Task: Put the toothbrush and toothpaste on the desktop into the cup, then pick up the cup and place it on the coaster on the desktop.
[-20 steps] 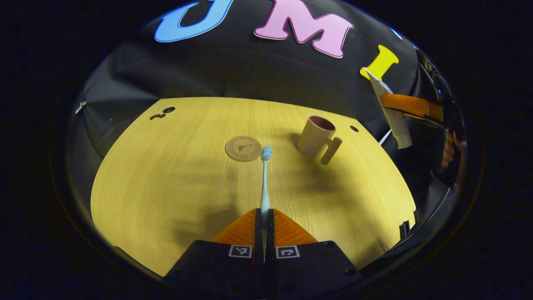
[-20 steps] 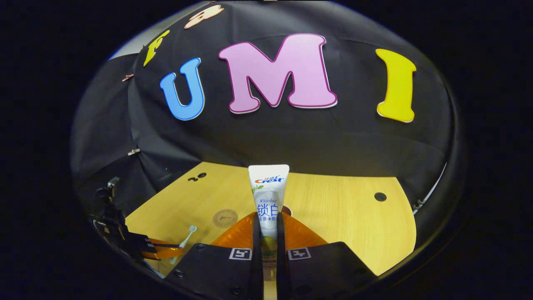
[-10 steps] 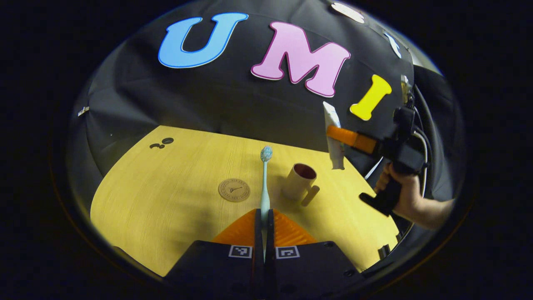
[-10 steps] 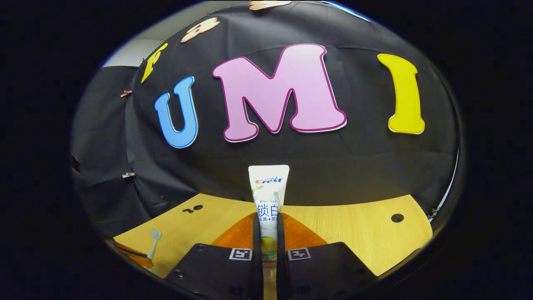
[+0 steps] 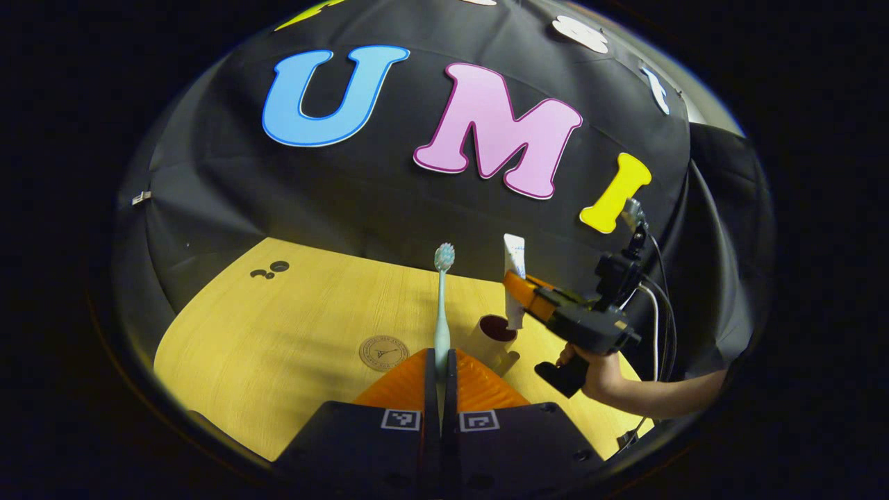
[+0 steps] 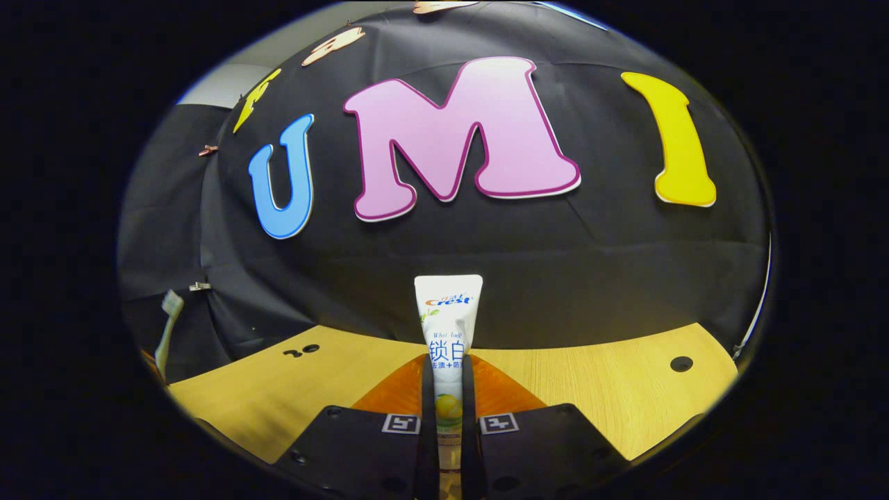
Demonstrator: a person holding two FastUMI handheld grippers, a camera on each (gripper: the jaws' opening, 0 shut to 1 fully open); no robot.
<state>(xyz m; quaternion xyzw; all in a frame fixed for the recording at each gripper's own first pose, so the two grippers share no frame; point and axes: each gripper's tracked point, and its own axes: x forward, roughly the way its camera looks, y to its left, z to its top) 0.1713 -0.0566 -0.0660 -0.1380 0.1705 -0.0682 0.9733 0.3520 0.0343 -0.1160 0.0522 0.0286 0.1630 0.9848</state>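
Left gripper jaws clenched on toothbrush handle, bristle head up, held above counter. Right gripper jaws clamped on toothpaste tube mid-body, crimped end up; tube hangs just over cup mouth. Coaster flat near cup. Judgement: brush light, stiff, slim, may pivot; tube soft, squashes, grip mid-body gently. Cup rigid, tippable; take by body or handle.
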